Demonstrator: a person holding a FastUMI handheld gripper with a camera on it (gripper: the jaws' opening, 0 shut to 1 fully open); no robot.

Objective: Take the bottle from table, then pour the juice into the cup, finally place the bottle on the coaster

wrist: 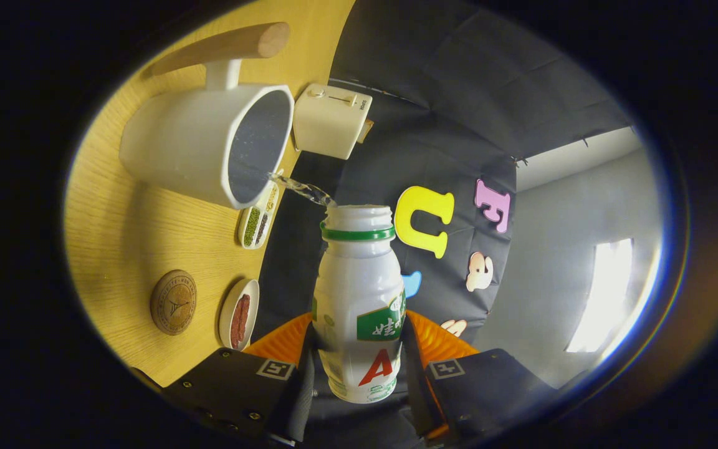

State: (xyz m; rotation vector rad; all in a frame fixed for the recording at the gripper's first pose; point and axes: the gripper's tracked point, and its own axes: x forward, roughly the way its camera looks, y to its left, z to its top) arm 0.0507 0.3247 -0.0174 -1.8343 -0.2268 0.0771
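Note:
My gripper [359, 355] is shut on a white plastic bottle [359, 293] with a green neck ring and an open mouth; both fingers press on its sides. The whole view is rolled, so the bottle lies tipped toward the table. A thin clear stream of liquid [300, 187] runs from the bottle's mouth into a white cup [209, 146] with a dark speckled inside and a wooden handle [222, 47]. The cup stands on the wooden table [141, 249] just beyond the bottle's mouth. A round wooden coaster [173, 302] lies on the table, nearer to my fingers than the cup.
A white toaster [329, 120] stands behind the cup near the booth's wall. A small oblong dish of green and dark beans [258, 221] lies by the cup's rim. A small white plate with red pieces [239, 319] sits beside the coaster.

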